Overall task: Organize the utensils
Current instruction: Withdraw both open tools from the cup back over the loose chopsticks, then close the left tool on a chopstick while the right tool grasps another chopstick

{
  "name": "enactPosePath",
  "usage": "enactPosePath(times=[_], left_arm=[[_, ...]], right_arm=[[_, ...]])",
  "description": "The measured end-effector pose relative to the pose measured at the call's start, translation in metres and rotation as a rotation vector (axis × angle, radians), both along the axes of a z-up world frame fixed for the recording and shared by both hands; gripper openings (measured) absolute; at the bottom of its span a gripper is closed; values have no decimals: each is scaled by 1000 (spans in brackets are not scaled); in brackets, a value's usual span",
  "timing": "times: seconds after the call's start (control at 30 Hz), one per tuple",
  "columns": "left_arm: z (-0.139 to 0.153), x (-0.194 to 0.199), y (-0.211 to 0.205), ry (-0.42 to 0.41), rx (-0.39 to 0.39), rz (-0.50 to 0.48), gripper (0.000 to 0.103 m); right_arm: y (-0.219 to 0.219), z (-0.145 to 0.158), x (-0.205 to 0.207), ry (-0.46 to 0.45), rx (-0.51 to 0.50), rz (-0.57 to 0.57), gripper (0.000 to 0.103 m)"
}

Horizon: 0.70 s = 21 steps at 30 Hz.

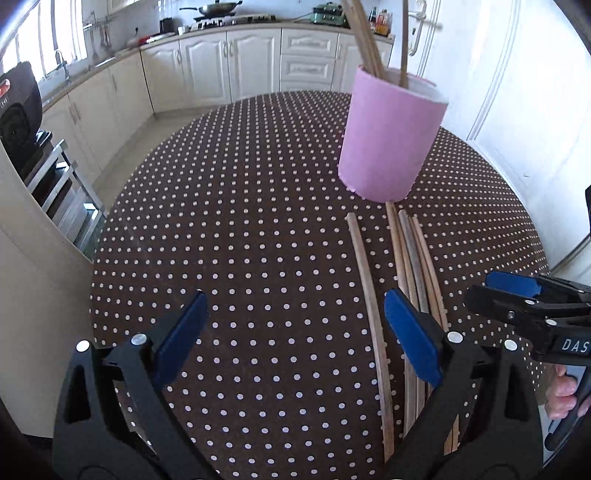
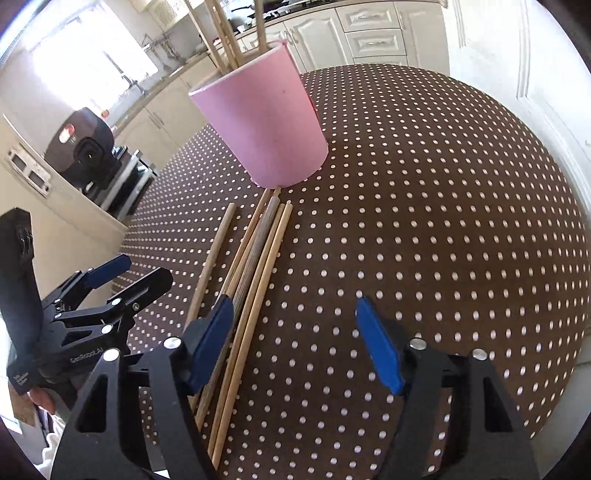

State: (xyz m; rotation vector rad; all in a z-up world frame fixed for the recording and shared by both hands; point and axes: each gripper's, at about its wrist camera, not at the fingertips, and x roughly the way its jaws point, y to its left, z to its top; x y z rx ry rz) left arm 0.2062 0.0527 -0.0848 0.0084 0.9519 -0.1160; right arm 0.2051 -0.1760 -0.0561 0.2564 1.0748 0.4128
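A pink cup (image 1: pixel 388 140) (image 2: pixel 266 122) stands on the brown polka-dot table (image 1: pixel 240 184) (image 2: pixel 443 184), with a few wooden chopsticks (image 1: pixel 364 40) leaning upright in it. In front of the cup several chopsticks (image 1: pixel 417 258) (image 2: pixel 258 266) lie flat in a bundle, and a single one (image 1: pixel 369 306) lies a little to their left. My left gripper (image 1: pixel 295 299) (image 2: pixel 147 268) hangs open over the cloth, its right finger above the bundle and the single chopstick just inside it. My right gripper (image 2: pixel 294 302) (image 1: pixel 480 286) is open; the two lightest sticks lie just inside its left finger, untouched.
Cream kitchen cabinets (image 1: pixel 229 66) and a stove with a wok (image 1: pixel 218 9) line the far wall. A black appliance (image 1: pixel 18 114) (image 2: pixel 83 144) sits on a counter to the left of the table. A white door (image 1: pixel 517 92) is on the right. A person's hand (image 1: pixel 561 391) holds the right gripper.
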Motion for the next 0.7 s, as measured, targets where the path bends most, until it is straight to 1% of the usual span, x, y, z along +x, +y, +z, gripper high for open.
enactPosePath(times=[0.1, 0.23, 0.27, 0.33, 0.37, 0.43, 0.5, 0.57, 0.6, 0.7], left_arm=[[-5, 7, -1, 34, 12, 5, 94], [-10, 16, -3, 70, 4, 8, 94], [-11, 18, -3, 79, 3, 12, 94], [-13, 24, -2, 89, -3, 23, 94], [-14, 26, -2, 93, 5, 31, 94], [-15, 35, -1, 114, 30, 46, 94], [-17, 45, 0, 140, 18, 41, 94], [-18, 49, 0, 154, -3, 45, 94], [-18, 51, 1, 156, -2, 48, 94], [-19, 52, 3, 157, 2, 44, 94]], right_arm=[[8, 0, 6, 10, -34, 15, 53], [21, 1, 14, 21, -82, 38, 49], [23, 1, 15, 25, -85, 43, 48], [32, 0, 18, 24, -120, 51, 48], [36, 0, 19, 22, -151, 50, 48], [41, 1, 21, 24, -178, 45, 48], [45, 1, 22, 23, -221, 48, 47], [51, 1, 23, 3, -269, 38, 47], [53, 2, 24, 2, -277, 31, 47], [48, -1, 28, 23, -261, 23, 47]])
